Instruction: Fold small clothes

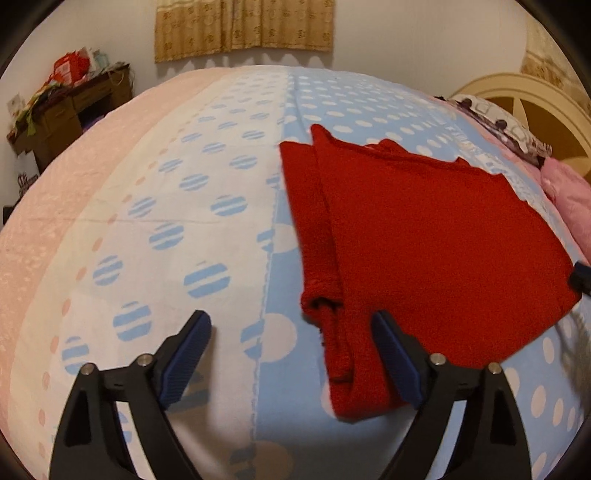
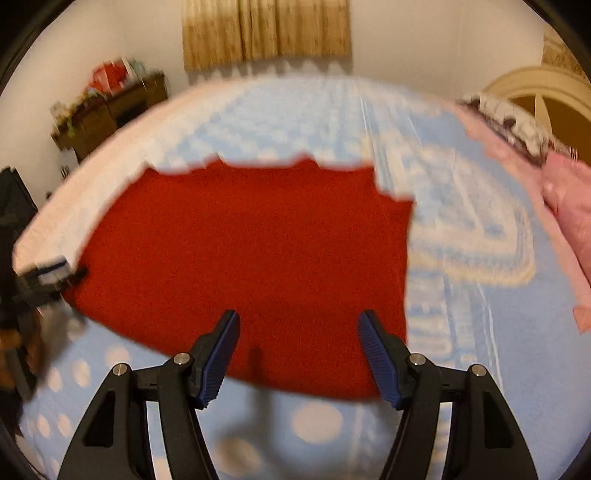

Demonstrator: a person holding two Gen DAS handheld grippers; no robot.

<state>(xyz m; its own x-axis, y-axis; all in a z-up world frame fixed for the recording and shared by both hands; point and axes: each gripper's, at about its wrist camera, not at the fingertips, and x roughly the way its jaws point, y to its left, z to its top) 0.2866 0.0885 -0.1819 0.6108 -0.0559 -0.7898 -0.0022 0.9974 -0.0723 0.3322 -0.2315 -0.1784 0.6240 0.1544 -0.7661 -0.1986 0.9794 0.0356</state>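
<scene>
A red knitted garment point(image 1: 424, 236) lies partly folded on the bed, with a sleeve point(image 1: 321, 295) laid along its left side. My left gripper point(image 1: 291, 328) is open and empty just in front of the sleeve's cuff end. In the right wrist view, which is motion-blurred, the same red garment point(image 2: 251, 258) lies flat ahead. My right gripper point(image 2: 297, 332) is open and empty over its near edge. The right gripper's tip shows at the far right of the left wrist view point(image 1: 581, 277), and the left gripper shows at the left edge of the right wrist view point(image 2: 48, 273).
The bed has a blue, white and pink polka-dot cover point(image 1: 184, 206). Pink pillows point(image 1: 569, 199) and a cream headboard point(image 1: 532, 103) are at the right. A cluttered brown desk point(image 1: 70, 110) stands at the far left by the wall, below a beige curtain point(image 1: 243, 26).
</scene>
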